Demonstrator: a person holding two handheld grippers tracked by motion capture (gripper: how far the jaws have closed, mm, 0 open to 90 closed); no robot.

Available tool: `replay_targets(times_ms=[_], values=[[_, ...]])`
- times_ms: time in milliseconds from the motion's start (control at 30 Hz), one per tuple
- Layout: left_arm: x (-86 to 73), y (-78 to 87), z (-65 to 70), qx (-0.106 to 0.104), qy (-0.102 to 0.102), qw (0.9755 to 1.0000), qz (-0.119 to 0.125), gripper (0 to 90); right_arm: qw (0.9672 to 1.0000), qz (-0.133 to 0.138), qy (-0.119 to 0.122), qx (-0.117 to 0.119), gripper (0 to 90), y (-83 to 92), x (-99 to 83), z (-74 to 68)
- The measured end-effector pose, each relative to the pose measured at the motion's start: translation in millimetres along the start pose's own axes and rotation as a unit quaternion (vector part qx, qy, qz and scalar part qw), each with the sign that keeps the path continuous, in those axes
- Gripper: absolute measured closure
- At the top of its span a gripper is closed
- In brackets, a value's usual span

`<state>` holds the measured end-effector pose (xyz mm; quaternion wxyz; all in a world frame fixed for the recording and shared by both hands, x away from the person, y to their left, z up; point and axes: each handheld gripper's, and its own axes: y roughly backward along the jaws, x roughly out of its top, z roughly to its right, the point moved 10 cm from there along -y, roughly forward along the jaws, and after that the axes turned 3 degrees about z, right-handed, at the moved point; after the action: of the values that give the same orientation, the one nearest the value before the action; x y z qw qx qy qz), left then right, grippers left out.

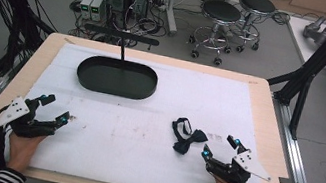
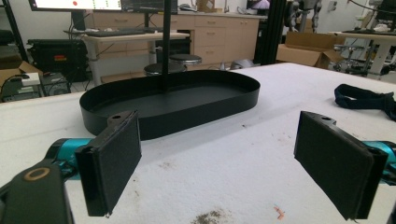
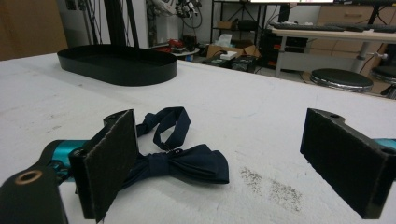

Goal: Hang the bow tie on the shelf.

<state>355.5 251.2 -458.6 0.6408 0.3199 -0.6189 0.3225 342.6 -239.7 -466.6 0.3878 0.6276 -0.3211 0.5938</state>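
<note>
Bow tie point(image 1: 186, 137) lay loose on table point(image 1: 261, 96), just ahead of right gripper point(image 1: 220, 148); tray point(image 1: 116, 77) sat empty. Both grippers' jaws gaped wide, left gripper point(image 1: 52, 108) idle. Nothing picked yet.

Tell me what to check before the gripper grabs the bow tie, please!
1. Right gripper jaws wide apart: ok, both pads stand open with nothing between them.
2. Bow tie lying free on the white mat: ok, nothing rests on it.
3. Bow tie lined up between the jaws: not ok, in the right gripper view it lies toward one jaw and partly behind it, not centred.
4. Strap out of the way: cannot tell, its loop curls behind the bow and may catch.
5. Black tray free to receive things: ok, it looks empty.
6. Left gripper clear of the bow tie: ok, it is open at the mat's other side.
</note>
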Motion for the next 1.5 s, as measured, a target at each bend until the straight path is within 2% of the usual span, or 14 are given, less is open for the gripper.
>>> replay_targets(times_ms=[233,367,600,767,1000,1200,1300,1367,1400,1433,1467,1500], values=[[0.2,0.0,1.2,0.001,-0.006,1.0000,0.001,15.1,1.0000,0.003,0.000,0.003,10.0,-0.2,0.7,1.0],[0.1,-0.3,-0.5,0.002,0.002,1.0000,0.000,15.1,1.0000,0.009,0.003,0.003,10.0,1.3,1.3,0.2],[0.2,-0.2,-0.4,0.002,0.001,1.0000,0.001,15.2,1.0000,0.004,-0.007,0.005,10.0,0.9,0.6,0.5],[0.2,0.1,-0.2,0.001,-0.001,1.0000,0.001,15.2,1.0000,0.002,0.003,0.002,10.0,0.1,0.6,-0.1],[0.5,0.3,0.2,0.000,0.000,1.0000,0.003,15.2,0.9997,-0.022,-0.007,0.013,10.0,-4.9,-1.0,0.8],[0.5,0.3,0.2,0.000,0.001,1.0000,0.003,15.2,0.9987,-0.042,0.009,0.027,10.0,-9.2,8.3,1.9],[0.6,0.3,0.2,0.000,0.001,1.0000,0.003,15.2,0.9959,-0.071,0.017,0.054,10.0,-15.7,18.0,2.8],[0.5,0.3,0.3,0.000,0.000,1.0000,0.003,15.2,0.9934,-0.090,0.028,0.065,10.0,-19.2,20.5,2.0],[0.5,0.3,0.3,0.000,0.000,1.0000,0.003,15.2,0.9934,-0.090,0.028,0.065,10.0,-19.2,20.5,2.0],[0.5,0.3,0.3,0.000,0.001,1.0000,0.003,15.2,0.9917,-0.100,0.037,0.072,10.0,-21.5,21.5,1.6],[0.5,0.3,0.3,0.000,0.000,1.0000,0.003,15.2,0.9878,-0.121,0.049,0.084,10.0,-24.6,22.0,-0.5],[0.5,0.3,0.3,0.000,0.000,1.0000,0.003,15.2,0.9862,-0.129,0.056,0.087,10.0,-26.7,22.1,-0.6]])
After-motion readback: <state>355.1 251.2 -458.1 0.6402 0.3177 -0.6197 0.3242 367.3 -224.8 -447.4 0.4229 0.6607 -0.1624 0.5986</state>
